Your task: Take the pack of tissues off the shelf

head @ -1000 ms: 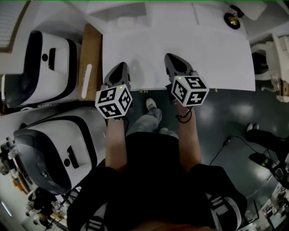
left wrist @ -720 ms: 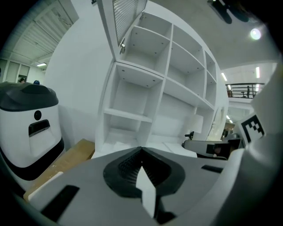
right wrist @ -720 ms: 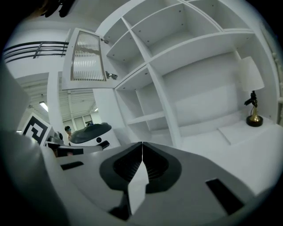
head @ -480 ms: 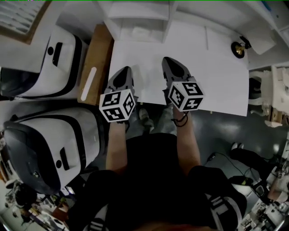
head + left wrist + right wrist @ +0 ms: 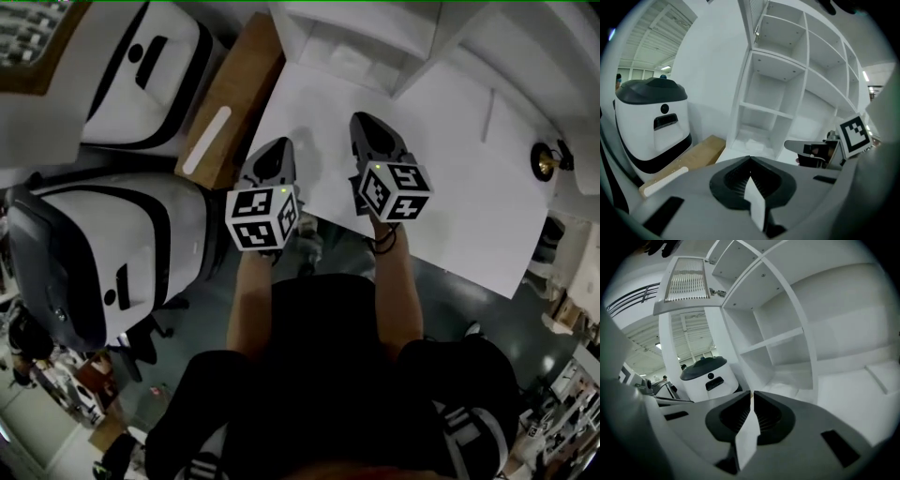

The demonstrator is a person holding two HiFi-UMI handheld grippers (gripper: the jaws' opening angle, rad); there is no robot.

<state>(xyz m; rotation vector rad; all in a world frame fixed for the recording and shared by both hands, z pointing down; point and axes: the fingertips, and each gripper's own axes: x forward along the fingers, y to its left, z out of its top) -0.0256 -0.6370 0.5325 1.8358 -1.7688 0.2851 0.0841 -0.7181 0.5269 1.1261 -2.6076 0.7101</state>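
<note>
The pack of tissues point(image 5: 349, 58) is a pale, crinkled bundle lying in a bottom compartment of the white shelf point(image 5: 417, 52), which stands at the far end of the white table point(image 5: 469, 216). It also shows in the left gripper view point(image 5: 751, 136) and faintly in the right gripper view point(image 5: 780, 389). My left gripper point(image 5: 278, 142) hovers over the table's near left part, shut and empty. My right gripper point(image 5: 364, 117) hangs beside it, slightly further forward, also shut with nothing in it. Both point towards the shelf and stay short of it.
Two large white-and-black machines point(image 5: 112, 253) point(image 5: 150, 70) stand left of the table. A wooden board point(image 5: 228, 98) with a white strip lies between them and the table. A small brass-coloured object point(image 5: 544, 159) sits at the table's right edge.
The view has swung so the shelf and its compartments come further into sight. Both grippers stay shut and side by side over the table's near part.
</note>
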